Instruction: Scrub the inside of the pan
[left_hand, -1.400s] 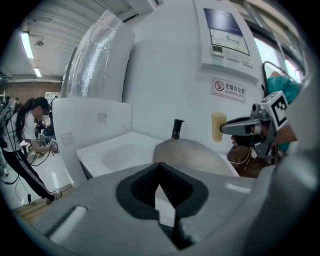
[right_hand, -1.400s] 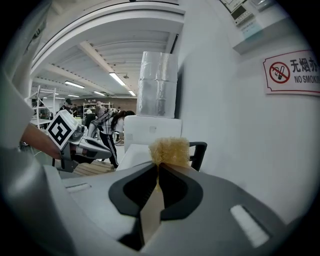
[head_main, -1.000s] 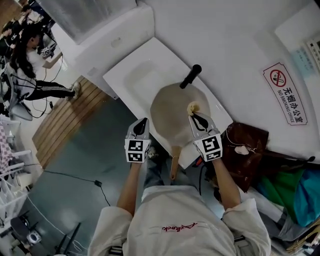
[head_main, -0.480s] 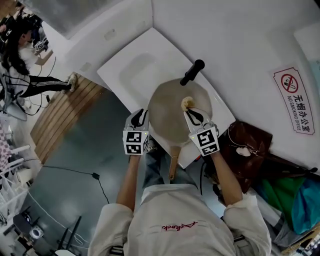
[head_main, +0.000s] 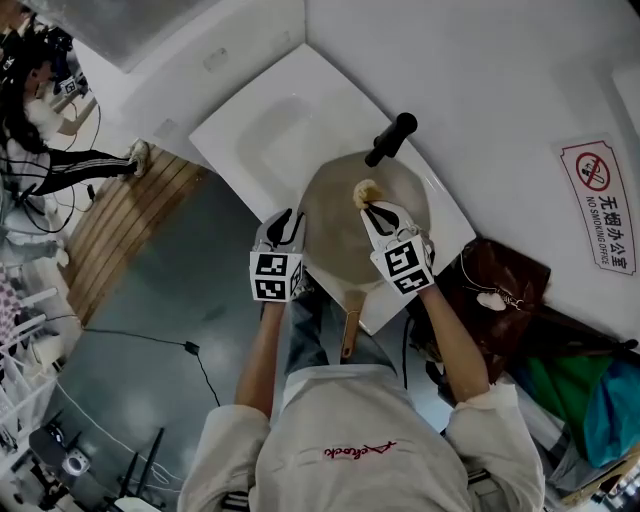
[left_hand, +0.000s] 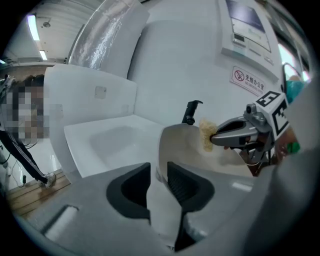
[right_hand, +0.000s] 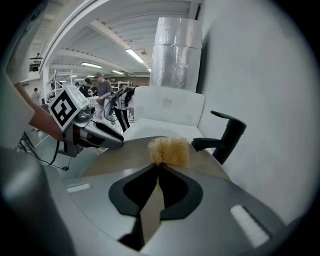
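A round beige pan (head_main: 345, 225) sits over the white sink (head_main: 265, 140), its wooden handle (head_main: 347, 335) pointing toward me. My left gripper (head_main: 285, 226) is shut on the pan's left rim (left_hand: 160, 172). My right gripper (head_main: 373, 209) is shut on a tan scrub pad (head_main: 363, 192), which rests on the pan's inner surface near the far side. In the right gripper view the scrub pad (right_hand: 169, 151) sticks out past the jaws over the pan (right_hand: 120, 156). In the left gripper view the scrub pad (left_hand: 206, 134) touches the pan (left_hand: 187, 145).
A black faucet (head_main: 392, 138) rises just behind the pan. A brown bag (head_main: 497, 300) and coloured bags lie at the right. A no-smoking sign (head_main: 598, 200) hangs on the wall. A person (head_main: 50, 120) stands far left by wooden flooring; a cable (head_main: 150, 350) crosses the floor.
My right gripper has slid the scrub pad across the pan, leftward and toward the far rim. The left gripper has kept its hold on the rim.
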